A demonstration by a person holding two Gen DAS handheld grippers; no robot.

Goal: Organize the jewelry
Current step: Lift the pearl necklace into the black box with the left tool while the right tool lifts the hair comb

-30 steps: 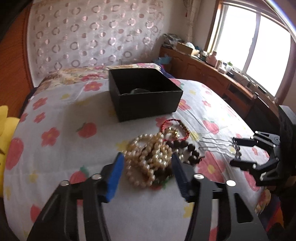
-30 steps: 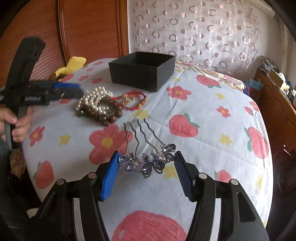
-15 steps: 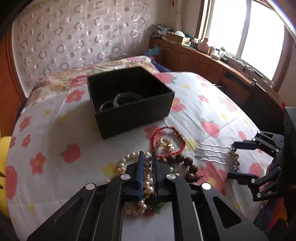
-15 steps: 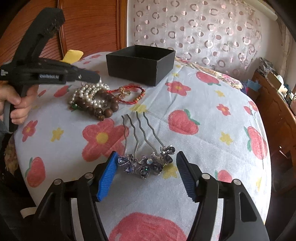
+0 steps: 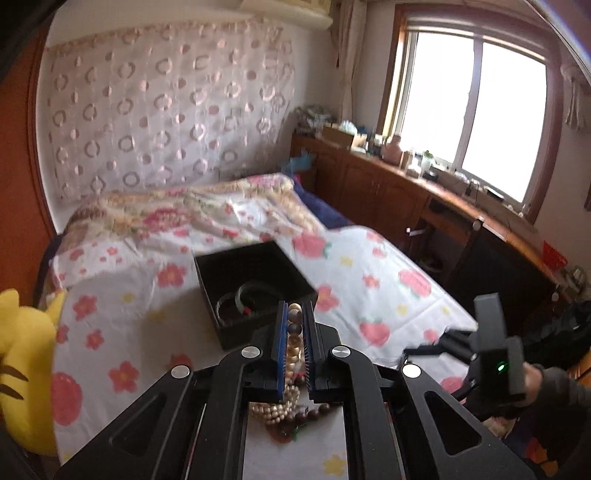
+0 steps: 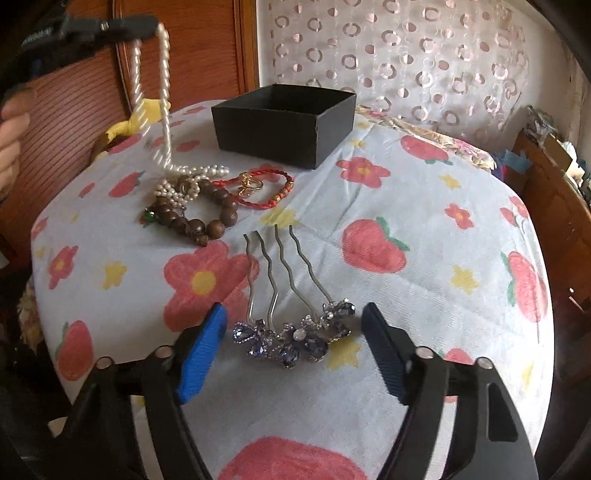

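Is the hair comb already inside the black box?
No, the hair comb lies on the cloth, between the open right tool.

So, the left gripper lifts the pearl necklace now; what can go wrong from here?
The pearl necklace hangs from the left gripper, but its lower end lies tangled with the wooden bead bracelet, so lifting may drag that along. The black box already holds bangles, so a swinging strand could miss or drape over its rim.

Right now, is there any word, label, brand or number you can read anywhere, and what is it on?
None can be read.
Left gripper: pale lettering on its side, too blurred to read.
Black box: no print visible.
Right gripper: no lettering visible.
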